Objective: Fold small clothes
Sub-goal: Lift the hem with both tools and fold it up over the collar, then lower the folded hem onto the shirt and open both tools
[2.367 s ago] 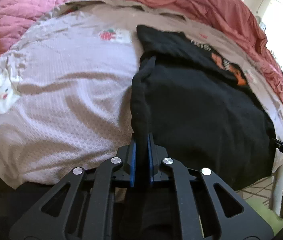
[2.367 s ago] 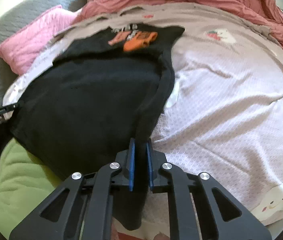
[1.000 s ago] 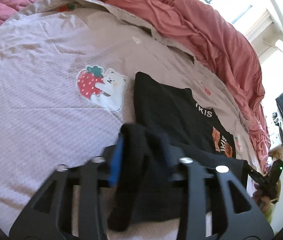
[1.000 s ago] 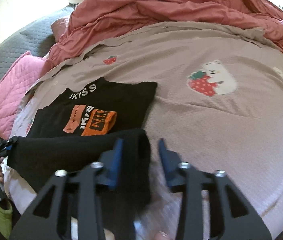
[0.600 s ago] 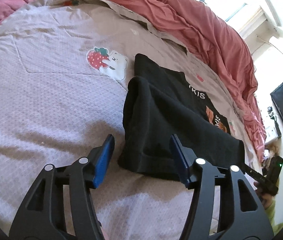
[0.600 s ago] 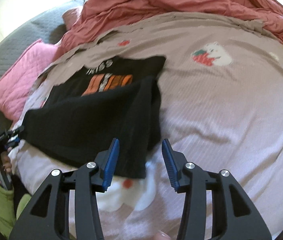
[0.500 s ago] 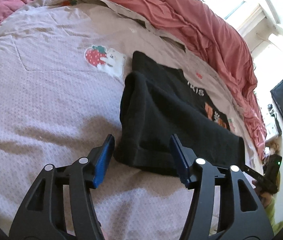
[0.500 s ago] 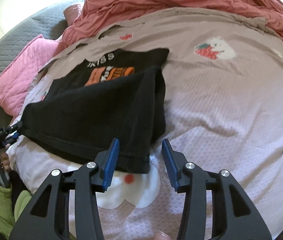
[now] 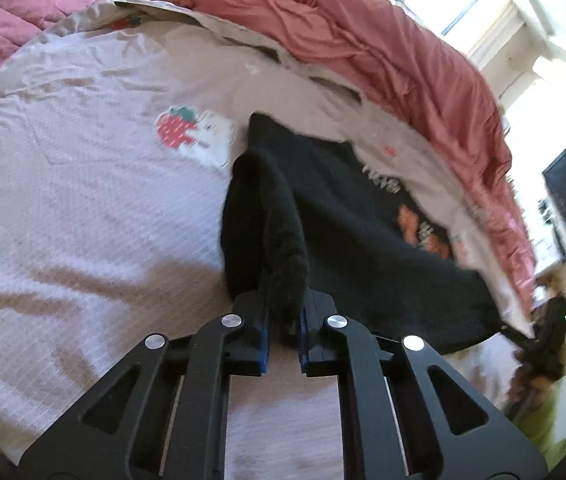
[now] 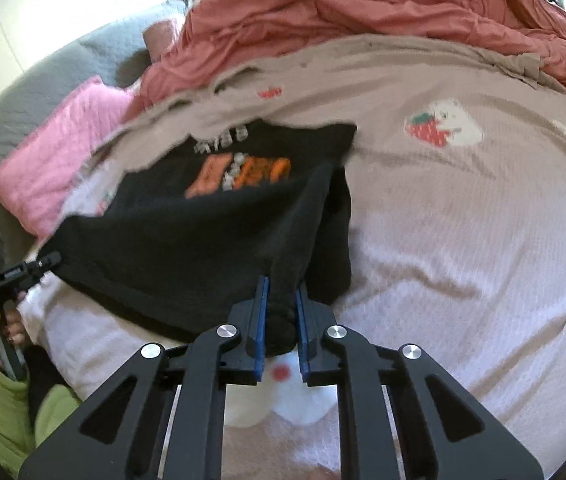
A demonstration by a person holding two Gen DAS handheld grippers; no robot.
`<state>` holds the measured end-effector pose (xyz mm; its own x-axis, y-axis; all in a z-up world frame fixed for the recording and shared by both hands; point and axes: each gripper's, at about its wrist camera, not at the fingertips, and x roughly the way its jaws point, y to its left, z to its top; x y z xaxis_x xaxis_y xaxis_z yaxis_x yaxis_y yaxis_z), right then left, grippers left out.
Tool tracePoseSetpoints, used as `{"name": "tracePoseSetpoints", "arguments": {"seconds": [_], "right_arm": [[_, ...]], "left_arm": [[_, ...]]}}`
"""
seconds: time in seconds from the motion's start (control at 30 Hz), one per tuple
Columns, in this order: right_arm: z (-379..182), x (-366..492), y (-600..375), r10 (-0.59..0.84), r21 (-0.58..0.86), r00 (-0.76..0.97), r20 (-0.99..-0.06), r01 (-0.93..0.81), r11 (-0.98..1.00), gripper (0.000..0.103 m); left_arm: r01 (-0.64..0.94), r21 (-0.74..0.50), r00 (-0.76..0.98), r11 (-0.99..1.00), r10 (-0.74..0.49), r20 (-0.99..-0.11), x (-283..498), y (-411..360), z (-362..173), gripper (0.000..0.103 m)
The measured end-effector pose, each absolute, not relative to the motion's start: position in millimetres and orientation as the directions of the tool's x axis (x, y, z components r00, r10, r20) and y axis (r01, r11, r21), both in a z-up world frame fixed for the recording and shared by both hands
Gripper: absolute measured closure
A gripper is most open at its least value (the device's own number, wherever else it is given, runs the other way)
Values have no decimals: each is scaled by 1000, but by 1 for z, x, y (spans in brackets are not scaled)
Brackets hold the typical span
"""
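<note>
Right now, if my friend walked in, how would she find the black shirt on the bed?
Start at the big bed sheet, pale lilac with strawberry-and-bear pictures, below the heaped red blanket. On the side nearer the pink pillow lies the black shirt, partly folded over. It is the only dark thing there, with orange and white lettering on it.

Each camera rides my tongs, close, angled down across the bed (image 9: 83, 208); both share the black shirt (image 10: 187, 240).
</note>
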<state>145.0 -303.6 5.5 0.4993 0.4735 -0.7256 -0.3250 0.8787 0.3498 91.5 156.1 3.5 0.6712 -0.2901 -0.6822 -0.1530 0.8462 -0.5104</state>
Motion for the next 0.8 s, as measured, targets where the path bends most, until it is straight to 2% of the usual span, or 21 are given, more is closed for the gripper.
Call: {"name": "tracePoseSetpoints", "arguments": {"seconds": [0.3, 0.6, 0.67, 0.73, 0.8], "right_arm": [[27, 210, -297, 490, 378, 572, -658, -313, 872, 92], [11, 296, -301, 468, 467, 571, -674, -162, 869, 92], [1, 309, -296, 434, 434, 563, -703, -142, 889, 92], [-8, 316, -289, 404, 402, 552, -730, -132, 906, 92], [-15, 320, -285, 385, 388, 551, -740, -118, 914, 89]], "left_arm": [[-179, -538, 691, 824, -284, -665, 151, 171, 25, 99], [-282, -549, 647, 787, -267, -714, 219, 195, -2, 99], [-297, -550, 638, 780, -267, -722, 228, 195, -11, 98], [-309, -559, 632, 769, -273, -725, 236, 195, -22, 97], [-316, -583, 639, 748, -287, -714, 239, 197, -30, 87]]}}
